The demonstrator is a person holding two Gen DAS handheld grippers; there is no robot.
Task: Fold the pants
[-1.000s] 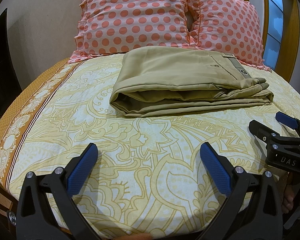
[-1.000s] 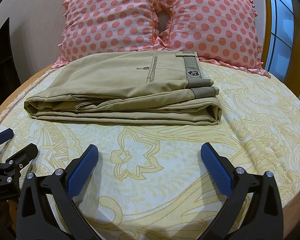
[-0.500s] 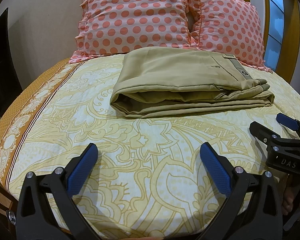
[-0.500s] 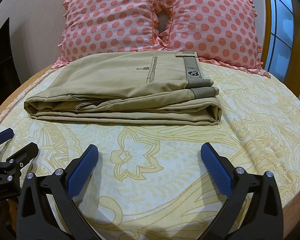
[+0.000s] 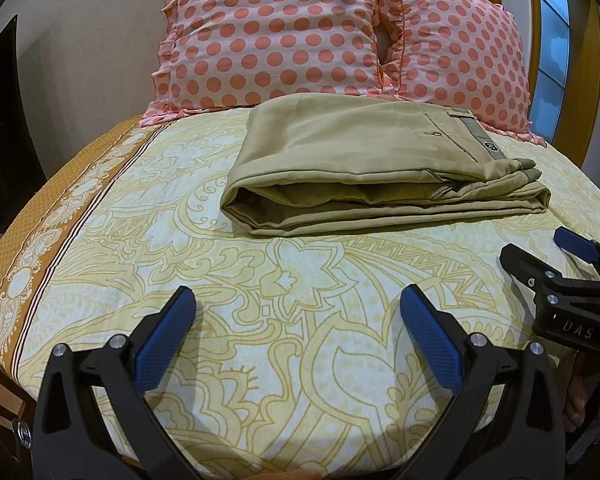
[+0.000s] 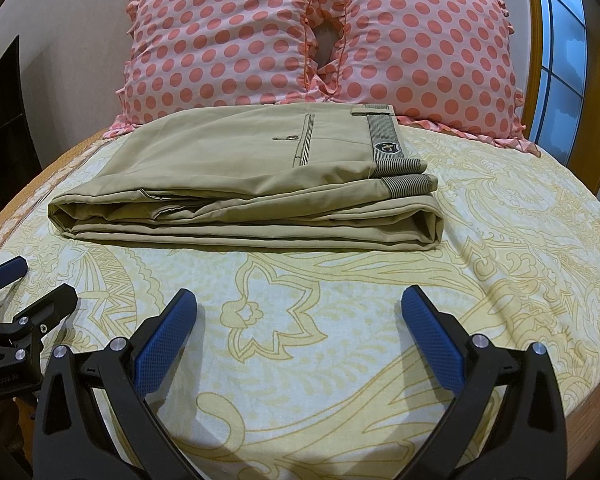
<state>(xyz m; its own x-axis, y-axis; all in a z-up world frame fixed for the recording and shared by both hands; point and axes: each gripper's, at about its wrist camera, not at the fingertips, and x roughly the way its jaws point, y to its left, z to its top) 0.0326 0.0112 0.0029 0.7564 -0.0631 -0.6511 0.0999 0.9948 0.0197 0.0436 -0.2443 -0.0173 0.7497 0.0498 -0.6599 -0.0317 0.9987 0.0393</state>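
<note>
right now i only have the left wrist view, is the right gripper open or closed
Observer: Open. In the right wrist view the right gripper has both blue pads spread wide, with only sheet between them.
Operator: is it touching the pants
Observer: No. The pants lie folded farther up the bed, and a strip of sheet separates them from the pads.
Operator: what does the waistband end look like from there
Observer: Two striped waistband layers are stacked at the right end, above a rounded fold of fabric.
</note>
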